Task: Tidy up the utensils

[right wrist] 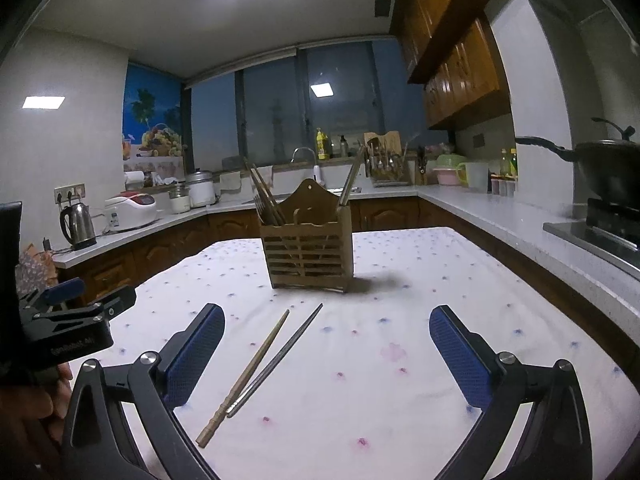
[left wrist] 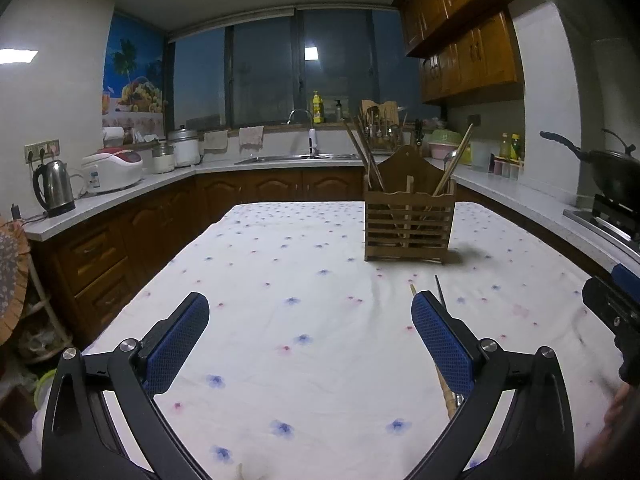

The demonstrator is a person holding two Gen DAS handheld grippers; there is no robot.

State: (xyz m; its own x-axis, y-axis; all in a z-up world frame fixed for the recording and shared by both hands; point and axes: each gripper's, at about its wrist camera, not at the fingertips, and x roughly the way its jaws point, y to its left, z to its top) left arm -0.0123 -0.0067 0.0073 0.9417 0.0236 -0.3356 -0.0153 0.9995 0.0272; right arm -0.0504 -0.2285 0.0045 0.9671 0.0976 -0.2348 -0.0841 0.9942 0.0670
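A slatted wooden utensil holder point(left wrist: 409, 220) point(right wrist: 310, 248) stands upright on the flowered tablecloth point(left wrist: 280, 280) point(right wrist: 400, 360), with chopsticks and a spoon in its compartments. A wooden chopstick point(right wrist: 248, 372) and a dark metal chopstick point(right wrist: 280, 356) lie side by side on the cloth between my right gripper's fingers, nearer the left one. My right gripper point(right wrist: 326, 320) is open and empty above them. My left gripper point(left wrist: 310, 308) is open and empty; the two chopsticks' tips point(left wrist: 438, 288) show behind its right finger.
Kitchen counters wrap around the table: a kettle point(left wrist: 54, 188) and rice cooker point(left wrist: 112, 170) on the left, a sink point(left wrist: 304, 156) at the back, a wok on the stove point(left wrist: 612, 172) on the right. The right gripper's body point(left wrist: 612, 316) is at the right edge.
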